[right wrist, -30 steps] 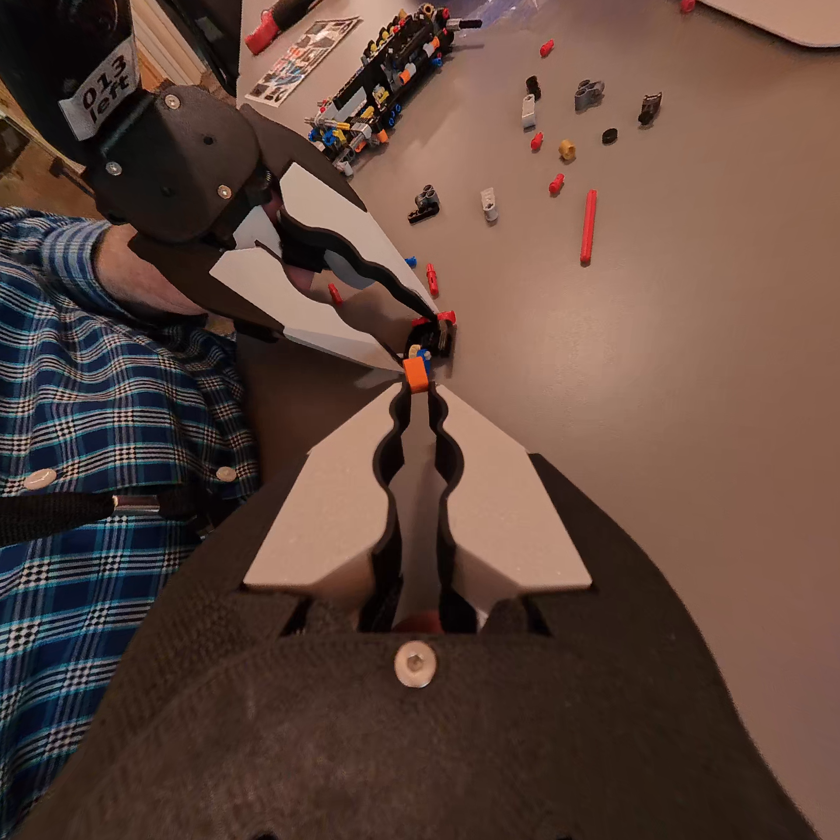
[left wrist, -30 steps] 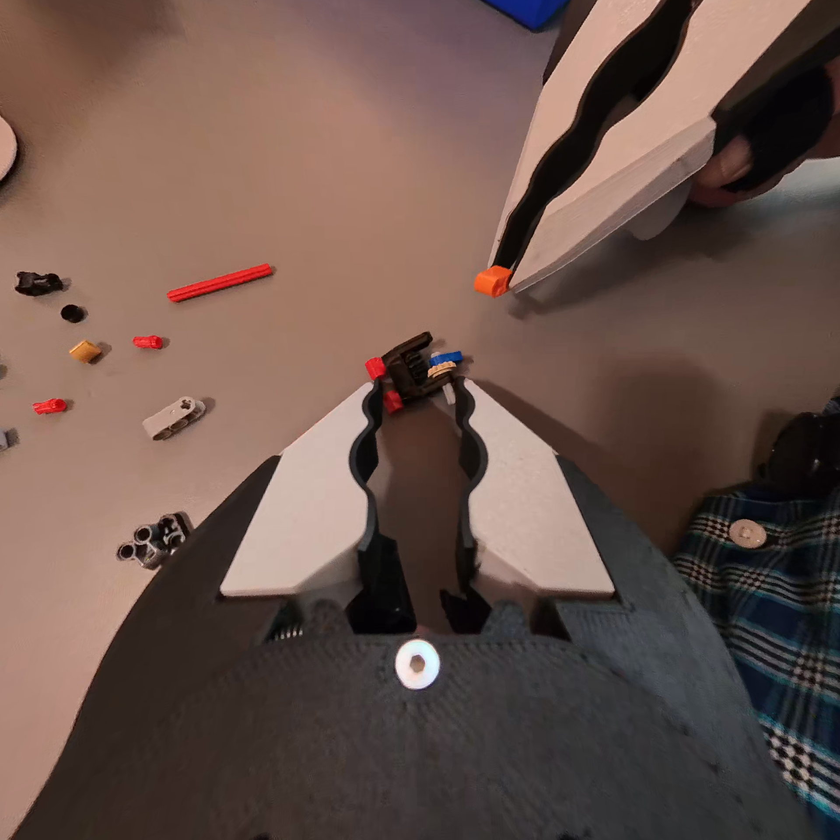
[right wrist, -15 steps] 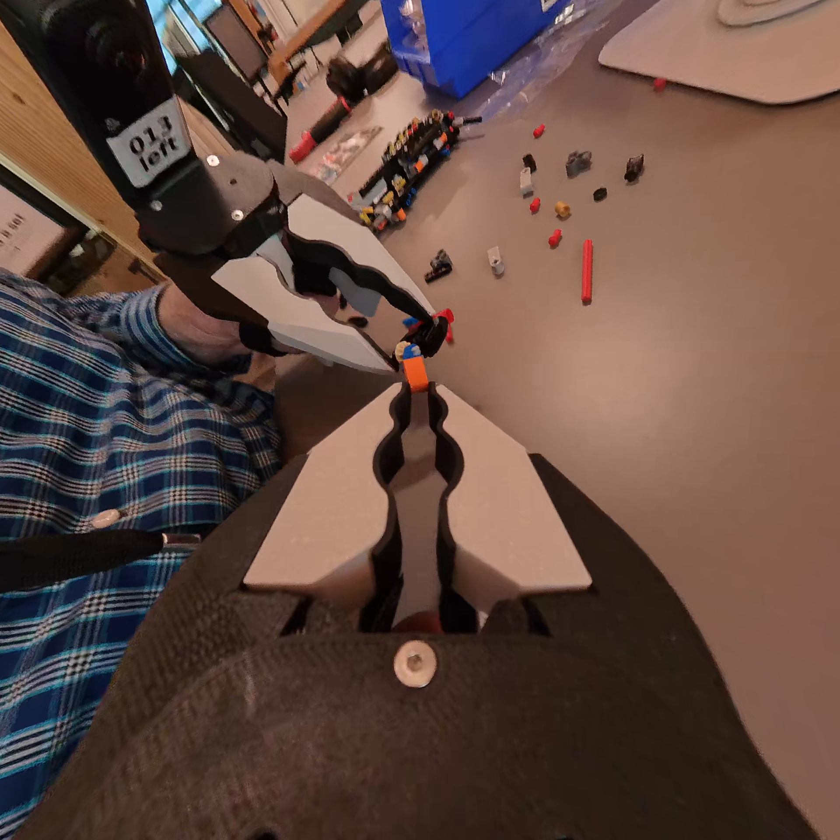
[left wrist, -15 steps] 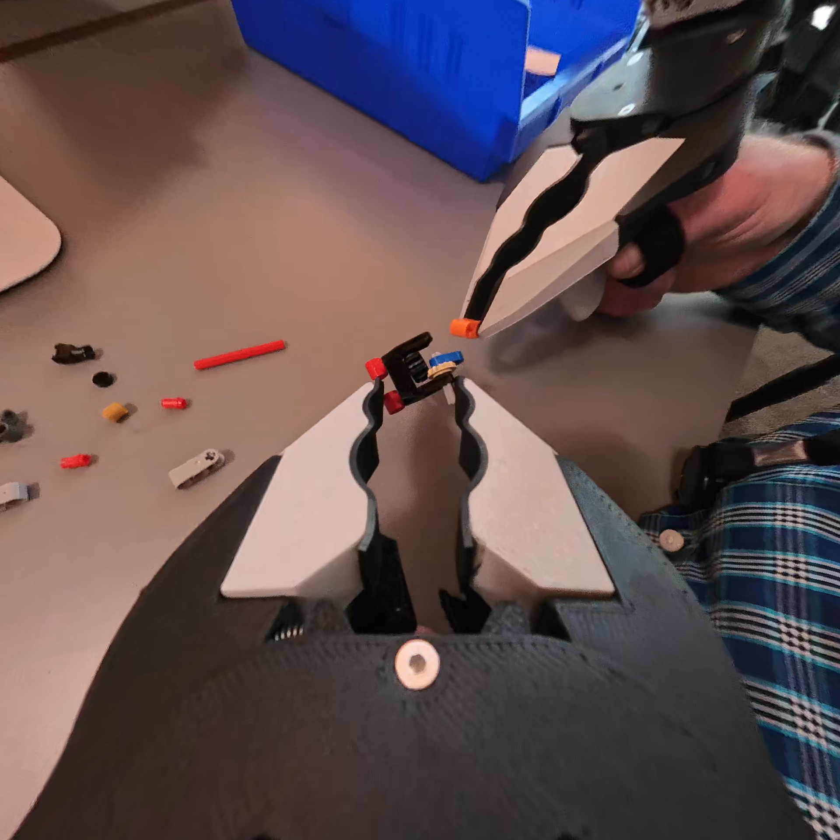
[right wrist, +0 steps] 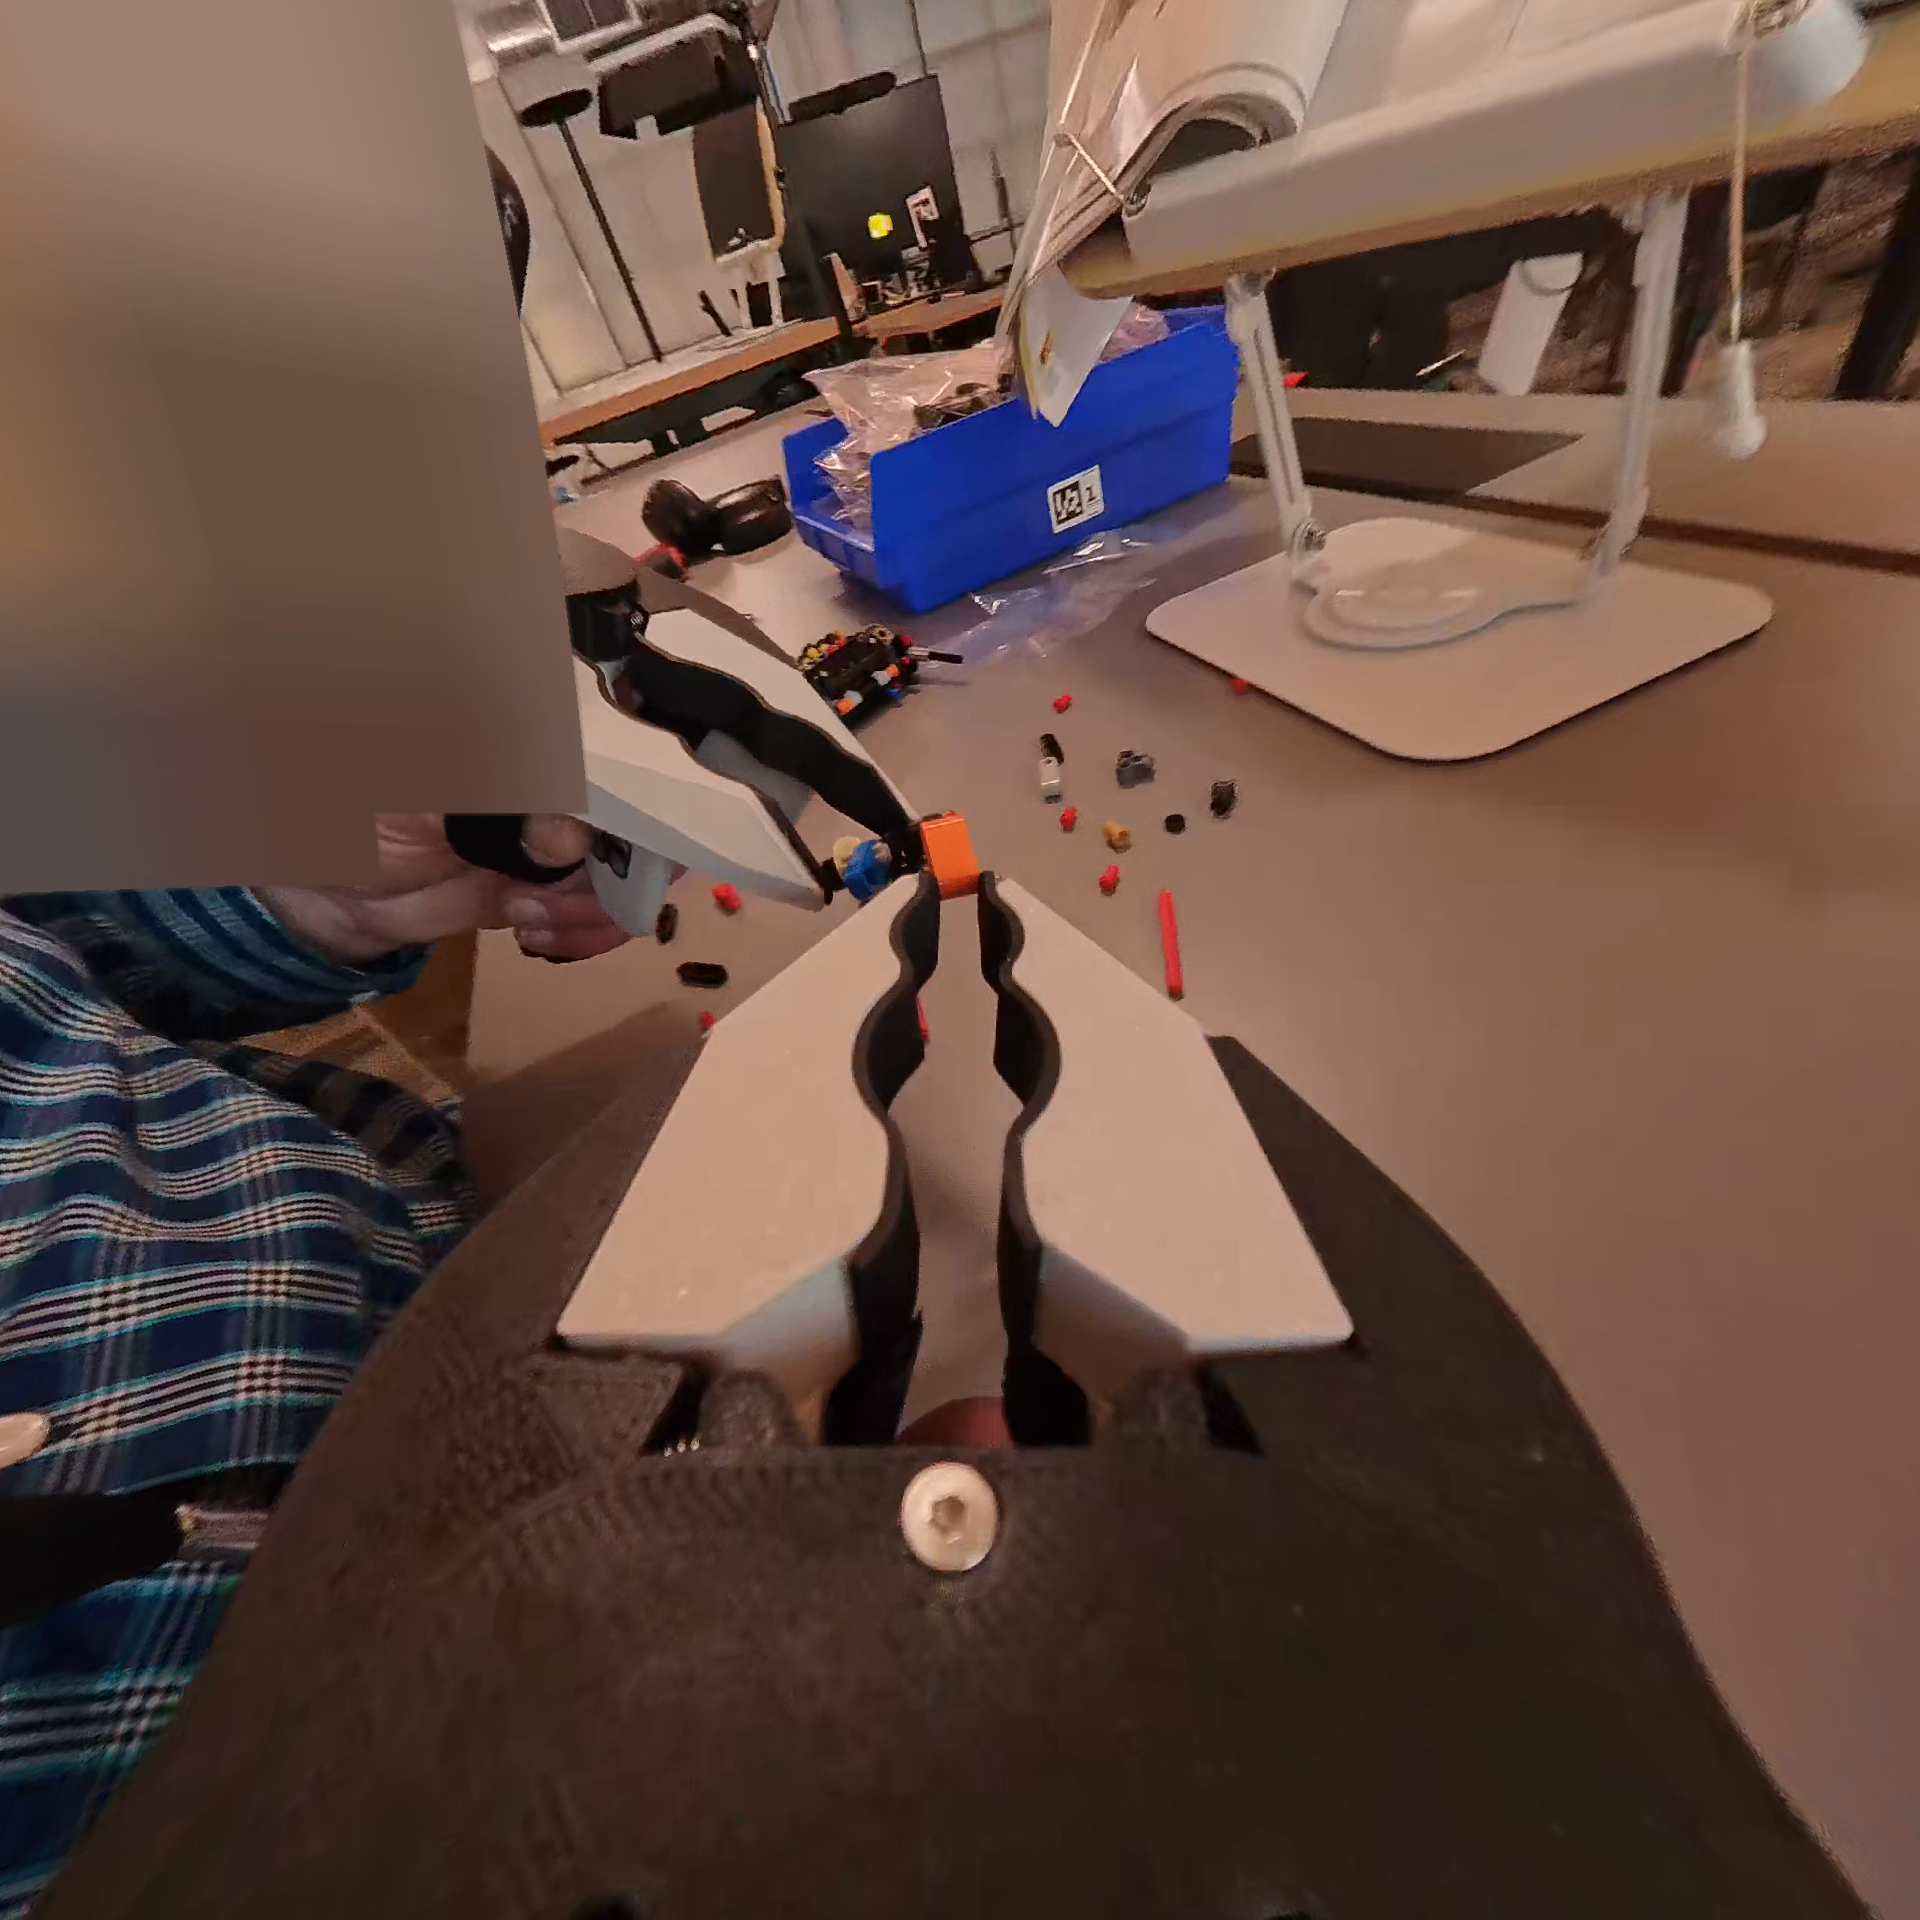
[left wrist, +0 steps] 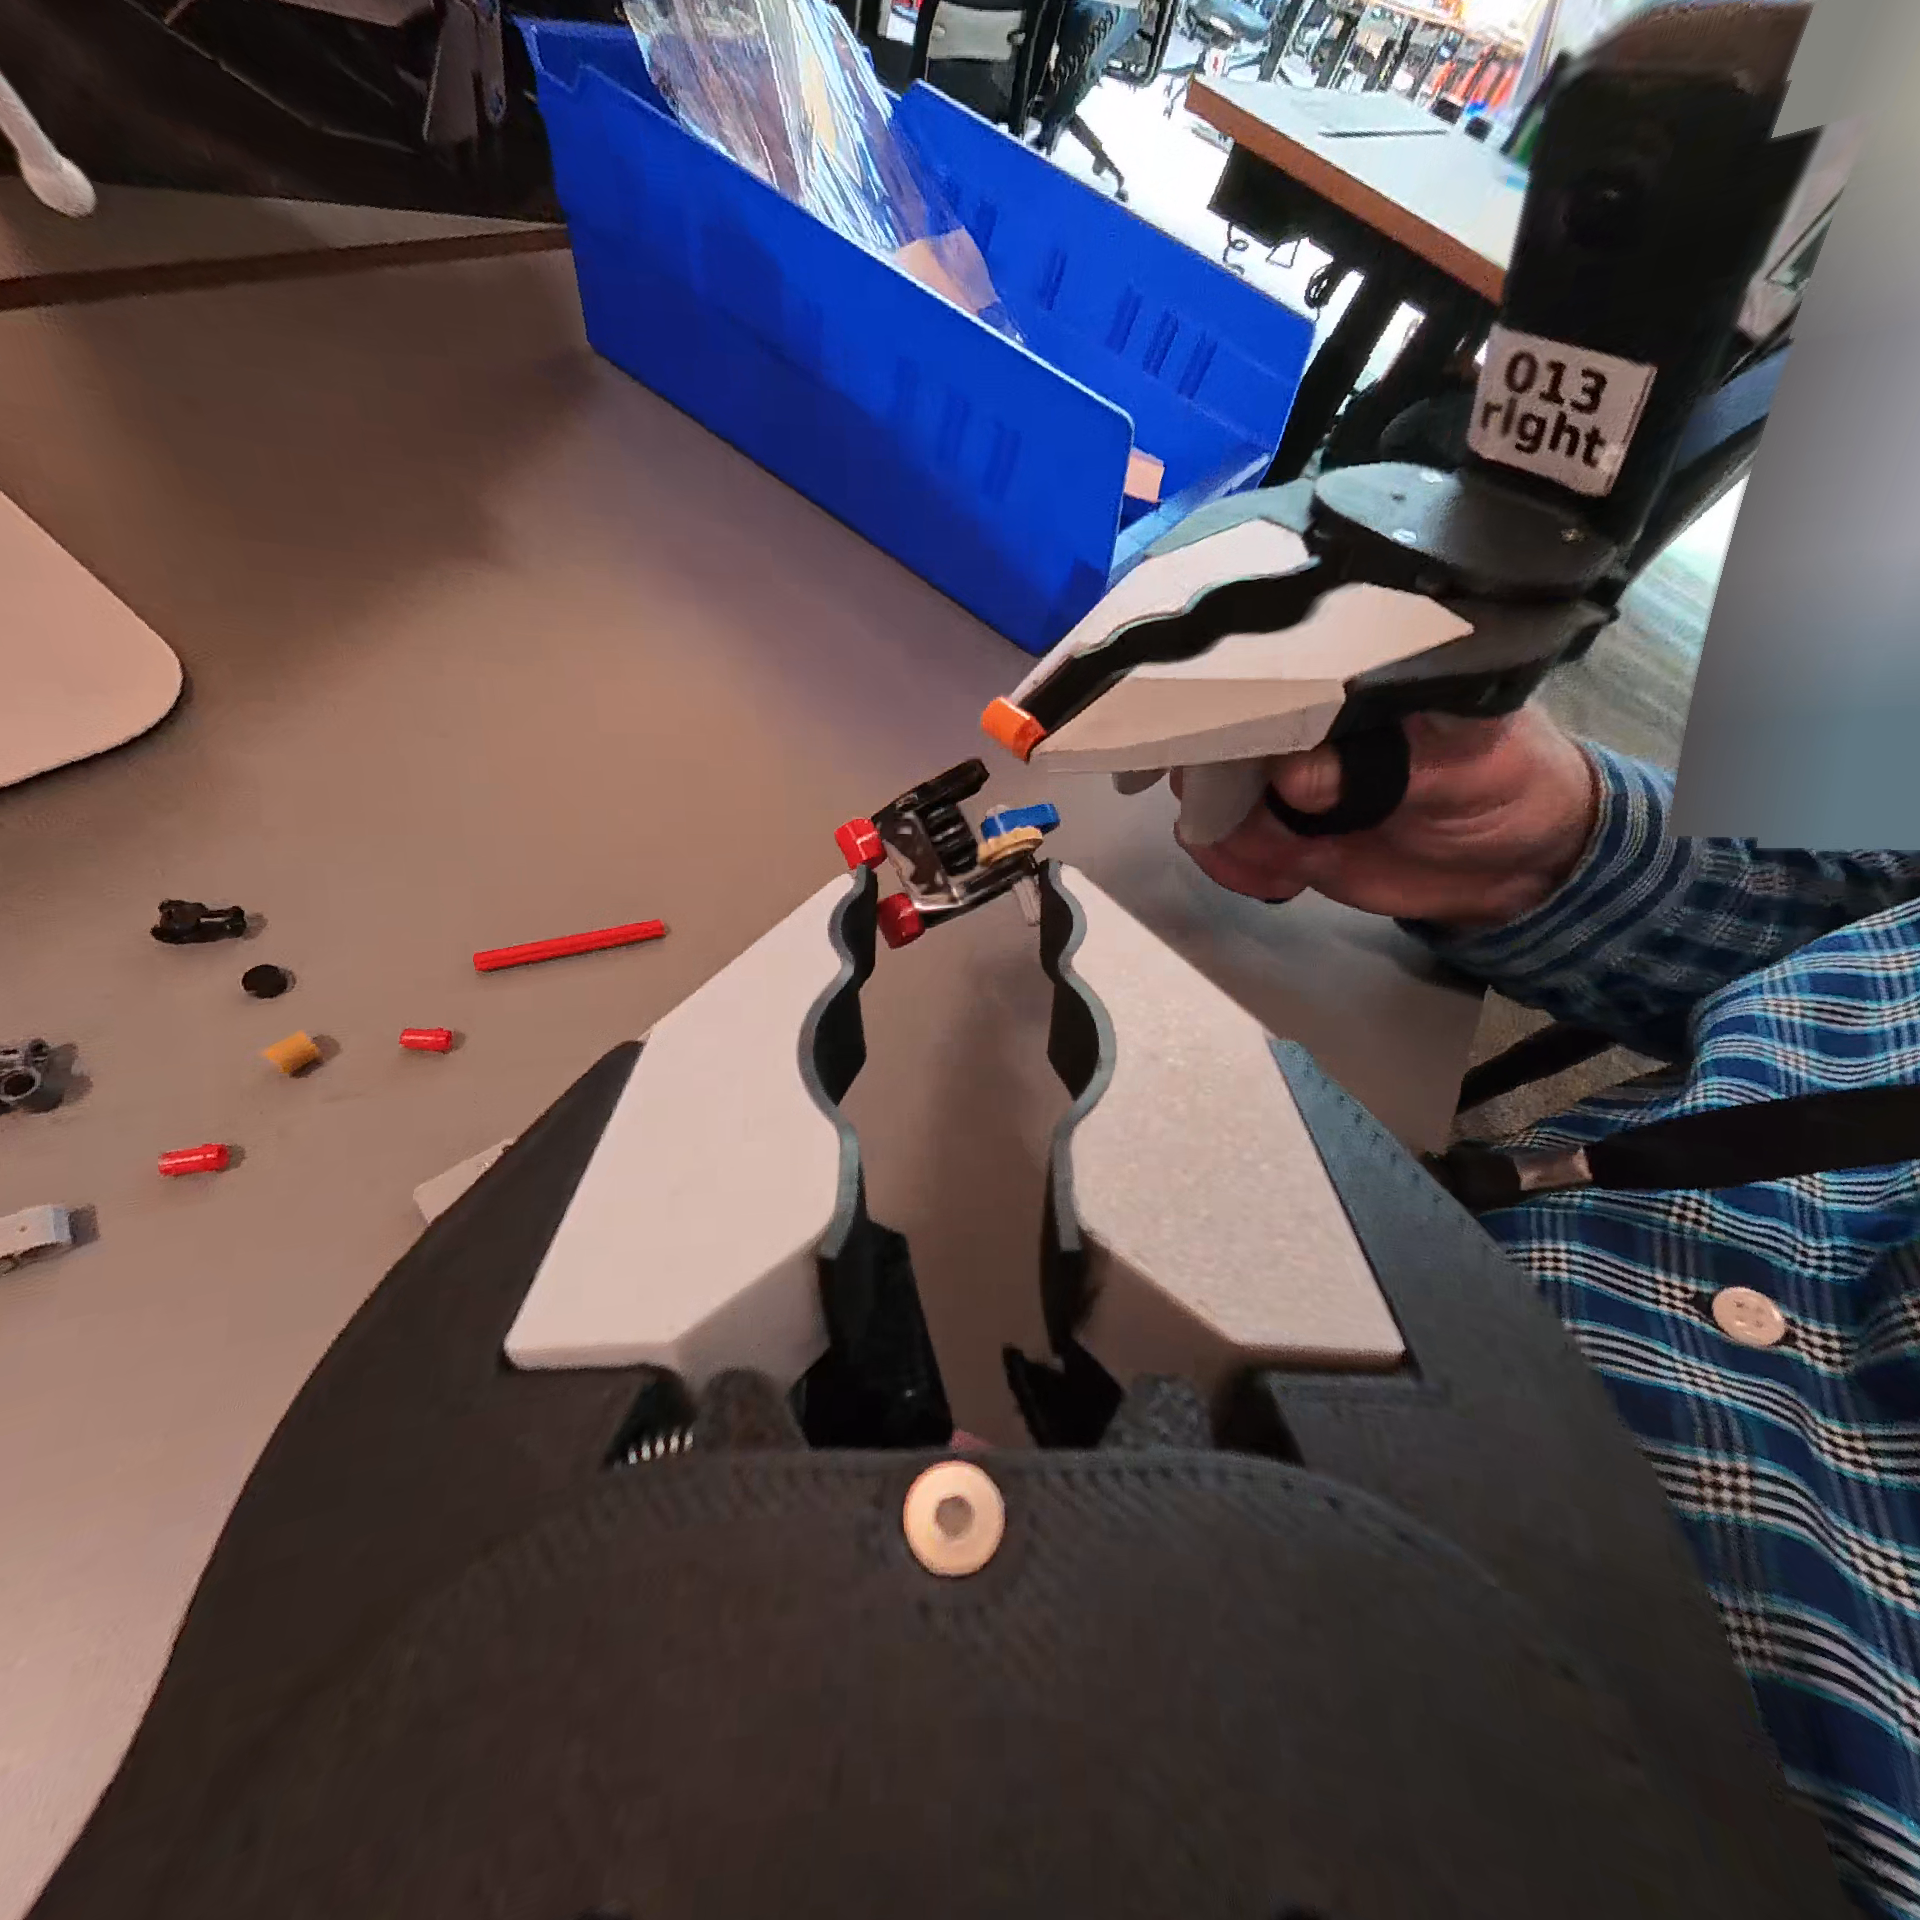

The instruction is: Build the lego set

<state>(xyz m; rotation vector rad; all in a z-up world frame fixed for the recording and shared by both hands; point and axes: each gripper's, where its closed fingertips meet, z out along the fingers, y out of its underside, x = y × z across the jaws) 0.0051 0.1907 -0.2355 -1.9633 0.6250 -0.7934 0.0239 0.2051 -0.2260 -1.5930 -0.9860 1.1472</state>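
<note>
A small black Lego assembly with red pins and a blue-and-tan end (left wrist: 940,847) sits at centre frame in the left wrist view, pinched between the left gripper's (left wrist: 948,894) fingertips above the grey table (left wrist: 436,540). Just upper right of it, the right gripper (right wrist: 951,883) clamps a small orange Lego brick (right wrist: 951,854), close beside the assembly. Loose red, black and grey pieces (left wrist: 566,943) lie at left.

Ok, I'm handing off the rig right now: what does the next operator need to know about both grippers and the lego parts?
Left gripper: shut on the small black sub-assembly, held above the table.
Right gripper: shut on the orange piece, tip close to the sub-assembly.
Done: both parts picked up and brought together; whether they touch is unclear.
Left: seat the orange piece.
On the table: red axle, loose small pieces, larger build near the blue bin.
</note>
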